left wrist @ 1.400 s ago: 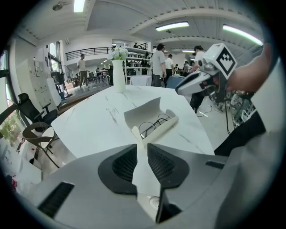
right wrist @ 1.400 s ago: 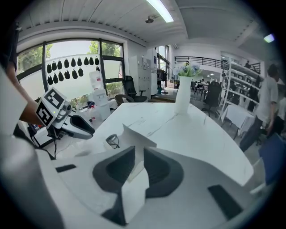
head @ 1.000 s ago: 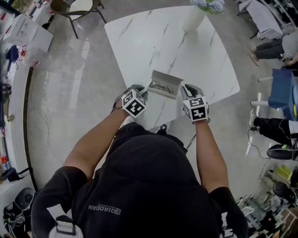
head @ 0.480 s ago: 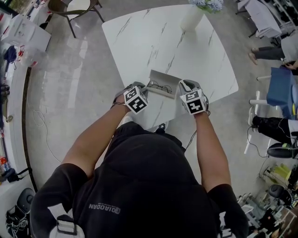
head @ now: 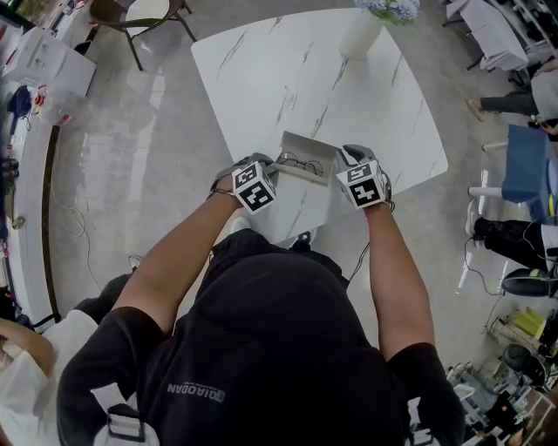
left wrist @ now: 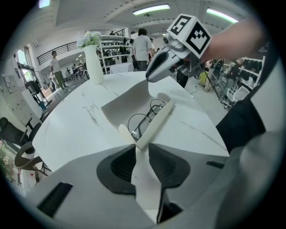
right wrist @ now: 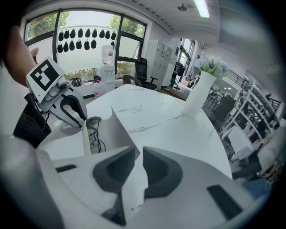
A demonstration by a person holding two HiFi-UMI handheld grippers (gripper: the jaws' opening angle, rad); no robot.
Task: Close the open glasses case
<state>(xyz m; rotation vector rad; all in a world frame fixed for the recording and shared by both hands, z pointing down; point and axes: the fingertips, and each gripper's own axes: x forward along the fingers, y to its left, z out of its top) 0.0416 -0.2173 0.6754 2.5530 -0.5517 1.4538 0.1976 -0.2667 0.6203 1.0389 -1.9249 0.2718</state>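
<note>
An open white glasses case [head: 307,153] lies near the front edge of the white marble table [head: 288,70], with dark wire-framed glasses [head: 301,162] inside. In the left gripper view the glasses [left wrist: 144,120] lie behind the case's front wall [left wrist: 156,123]. My left gripper [head: 270,172] is at the case's left end, its jaws [left wrist: 142,151] shut on a white flap of the case. My right gripper [head: 344,162] is at the right end, its jaws [right wrist: 137,157] shut on the case's white lid flap [right wrist: 117,129].
A white vase of flowers [head: 366,30] stands at the table's far edge. A chair [head: 139,16] is beyond the far left corner. People sit at the right [head: 523,91], and a person in white [head: 30,383] is at the lower left, on the floor side.
Both grippers have closed in slightly on the case's two ends. A person in white has come into the lower left of the head view.
</note>
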